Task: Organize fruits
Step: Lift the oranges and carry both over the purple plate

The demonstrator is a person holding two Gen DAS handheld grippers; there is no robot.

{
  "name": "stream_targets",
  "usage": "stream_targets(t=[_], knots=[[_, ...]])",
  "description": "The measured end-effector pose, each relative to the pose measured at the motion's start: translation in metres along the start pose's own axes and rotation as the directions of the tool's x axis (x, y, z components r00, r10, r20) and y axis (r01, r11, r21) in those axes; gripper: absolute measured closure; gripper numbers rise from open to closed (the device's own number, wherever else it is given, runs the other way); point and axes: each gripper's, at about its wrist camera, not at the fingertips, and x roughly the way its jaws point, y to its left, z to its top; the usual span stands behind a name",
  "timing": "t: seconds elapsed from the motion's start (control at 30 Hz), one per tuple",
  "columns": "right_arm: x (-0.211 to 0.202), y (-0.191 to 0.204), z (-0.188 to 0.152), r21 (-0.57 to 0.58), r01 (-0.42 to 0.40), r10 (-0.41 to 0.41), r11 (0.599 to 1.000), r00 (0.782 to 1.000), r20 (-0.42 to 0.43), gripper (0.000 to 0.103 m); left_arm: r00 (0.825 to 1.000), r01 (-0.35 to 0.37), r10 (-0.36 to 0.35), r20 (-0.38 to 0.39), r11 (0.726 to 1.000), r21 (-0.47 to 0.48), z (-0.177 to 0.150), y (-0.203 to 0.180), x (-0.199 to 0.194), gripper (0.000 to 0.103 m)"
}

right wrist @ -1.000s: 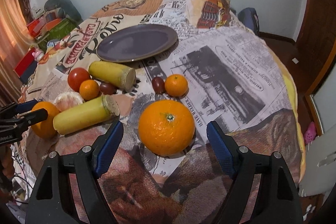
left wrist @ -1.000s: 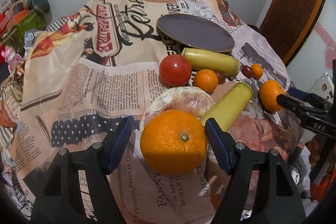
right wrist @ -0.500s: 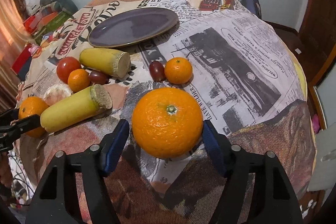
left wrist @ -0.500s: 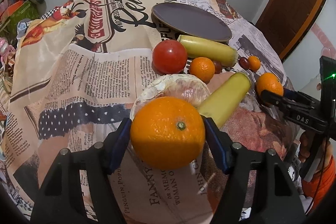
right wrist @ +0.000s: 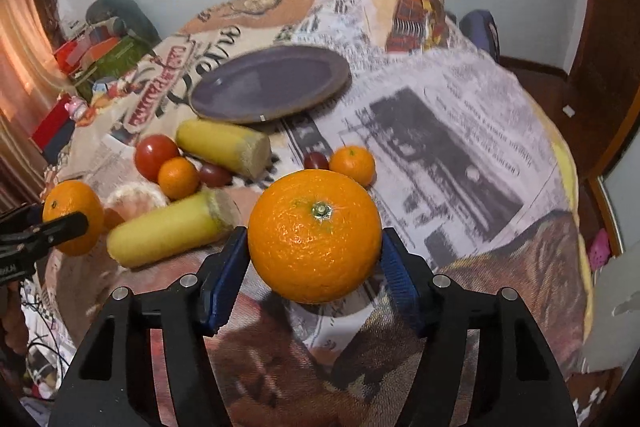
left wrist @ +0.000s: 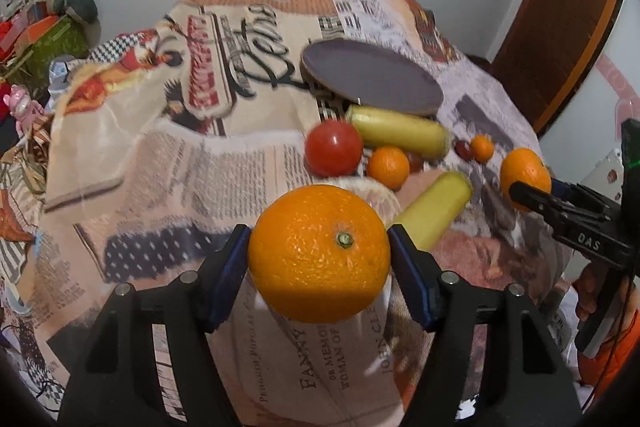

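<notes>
My left gripper [left wrist: 319, 253] is shut on a large orange [left wrist: 320, 251] and holds it above the table's near left side; it shows in the right wrist view [right wrist: 72, 217] too. My right gripper [right wrist: 314, 255] is shut on a second large orange [right wrist: 314, 235], lifted above the near edge; it also shows in the left wrist view [left wrist: 525, 175]. A purple plate [right wrist: 272, 87] lies empty at the table's far middle. Two yellow cut pieces [right wrist: 222, 145] [right wrist: 168, 229], a tomato [right wrist: 156, 155], two small mandarins [right wrist: 178, 177] [right wrist: 352, 163] and dark grapes [right wrist: 214, 175] lie before the plate.
A newspaper-print cloth [right wrist: 440, 131] covers the round table. A peeled pale fruit [right wrist: 136, 195] lies beside the near yellow piece. Boxes and clutter [right wrist: 92, 51] stand off the table's left side. A wooden door [left wrist: 568, 27] is at the right.
Both grippers closed on their oranges and lifted them off the table. Both views have pulled up and back a little.
</notes>
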Motion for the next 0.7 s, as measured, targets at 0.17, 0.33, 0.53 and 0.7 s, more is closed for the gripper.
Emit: stream_targets(t=[0.17,0.33,0.53,0.7], knots=[[-0.016,0.005,0.015,-0.011,-0.001,0.002,1.0,0.998,0.066,0.041,0.997,-0.015,0.015,0.071,1.0,0.004,0.019,0.002,-0.017,0.035],[-0.032,0.012,0.033,-0.048,0.004,0.002,0.999,0.991,0.131,0.041,0.99,-0.02,0.018,0.142,1.0,0.01,0.04,-0.001,-0.033,0.035],[-0.042,0.019,0.052,-0.071,0.008,0.006,0.997,0.981,0.195,0.041,0.976,-0.023,0.017,0.215,0.999,0.026,0.066,-0.007,-0.045,0.035],[-0.046,0.022,0.069,-0.074,0.003,0.015,0.997,0.97,0.243,0.041,0.964,-0.018,0.009,0.264,0.999,0.031,0.088,-0.012,-0.049,0.035]])
